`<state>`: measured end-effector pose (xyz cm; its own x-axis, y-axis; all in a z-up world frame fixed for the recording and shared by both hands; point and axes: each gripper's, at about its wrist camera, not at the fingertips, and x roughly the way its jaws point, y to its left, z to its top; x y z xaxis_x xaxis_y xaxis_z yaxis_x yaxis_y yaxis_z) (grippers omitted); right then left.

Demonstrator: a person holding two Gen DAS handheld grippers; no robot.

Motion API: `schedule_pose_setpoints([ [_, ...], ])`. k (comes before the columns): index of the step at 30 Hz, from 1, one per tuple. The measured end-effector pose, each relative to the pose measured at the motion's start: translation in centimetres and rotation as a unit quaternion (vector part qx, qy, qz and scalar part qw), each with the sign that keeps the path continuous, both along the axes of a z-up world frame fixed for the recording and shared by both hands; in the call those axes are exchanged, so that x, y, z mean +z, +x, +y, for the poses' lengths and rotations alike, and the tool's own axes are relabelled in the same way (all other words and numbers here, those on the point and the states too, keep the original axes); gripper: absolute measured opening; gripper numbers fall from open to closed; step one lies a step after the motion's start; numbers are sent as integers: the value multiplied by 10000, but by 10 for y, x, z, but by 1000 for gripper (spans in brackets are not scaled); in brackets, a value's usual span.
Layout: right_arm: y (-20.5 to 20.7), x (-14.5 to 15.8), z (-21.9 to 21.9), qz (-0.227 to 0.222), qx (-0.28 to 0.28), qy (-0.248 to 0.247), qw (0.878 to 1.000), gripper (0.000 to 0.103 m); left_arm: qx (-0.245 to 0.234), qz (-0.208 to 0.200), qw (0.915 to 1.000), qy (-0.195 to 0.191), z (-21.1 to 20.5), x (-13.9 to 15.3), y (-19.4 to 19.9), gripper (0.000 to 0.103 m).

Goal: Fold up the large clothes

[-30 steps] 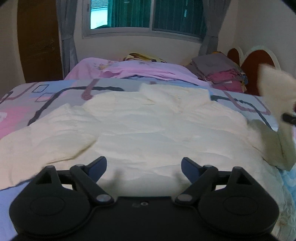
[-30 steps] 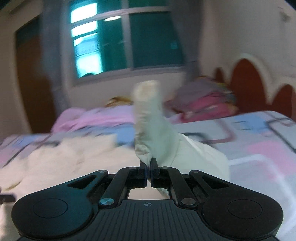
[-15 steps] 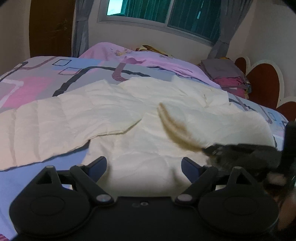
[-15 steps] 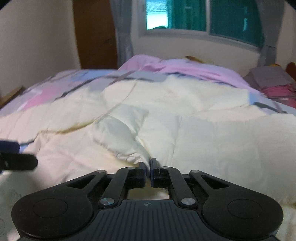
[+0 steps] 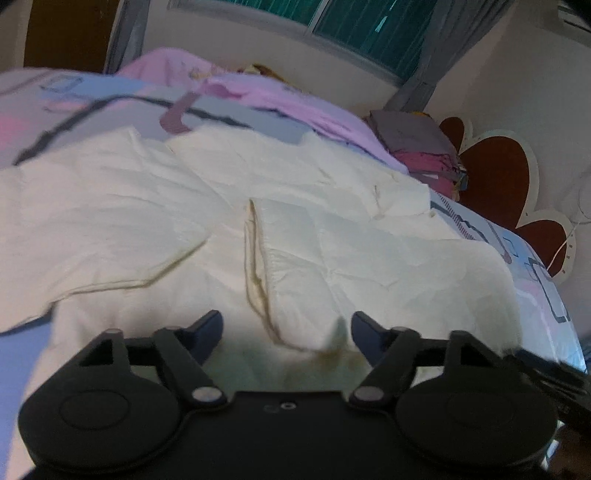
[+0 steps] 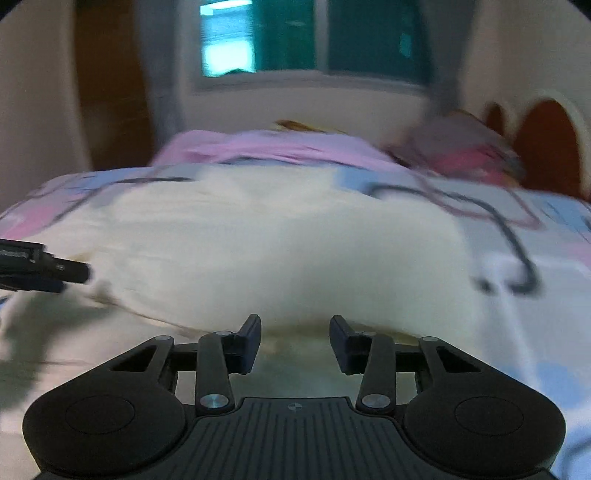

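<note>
Cream garment [image 5: 332, 240] just beyond both grippers' parted fingers [image 6: 249, 334].

Teal window [image 5: 354, 33]; grey curtains [image 5: 424, 74]; heart headboard [image 5: 495, 173].

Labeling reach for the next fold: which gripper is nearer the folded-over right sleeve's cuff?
Left. The left gripper is open with the sleeve cuff lying between its fingers. The right gripper, also open, hovers over the cream jacket further right, off the cuff.
</note>
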<state>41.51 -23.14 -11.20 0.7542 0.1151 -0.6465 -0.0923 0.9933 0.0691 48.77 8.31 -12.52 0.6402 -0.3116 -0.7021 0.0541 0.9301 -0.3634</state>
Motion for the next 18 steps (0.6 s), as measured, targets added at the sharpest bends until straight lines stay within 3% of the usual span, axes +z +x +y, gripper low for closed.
schedule_pose_setpoints([
  [1,2,-3,-15,75,-212,28,9997,41,-40,43,10000,-34,-2,-3,6,56],
  [5,5,-10,-56,284,-699,176,9970,31,-95,-67,9999,34,-11,-3,20,11],
  [6,7,-12,-62,344,-778,190,9962,30,-60,-177,9998,27,-11,1,18,8],
  [11,10,-14,-75,342,-882,243,9952,30,178,-761,9969,95,3,28,6,7],
  [18,15,-20,-74,449,-853,99,9953,30,175,-186,9985,482,9,-3,14,7],
])
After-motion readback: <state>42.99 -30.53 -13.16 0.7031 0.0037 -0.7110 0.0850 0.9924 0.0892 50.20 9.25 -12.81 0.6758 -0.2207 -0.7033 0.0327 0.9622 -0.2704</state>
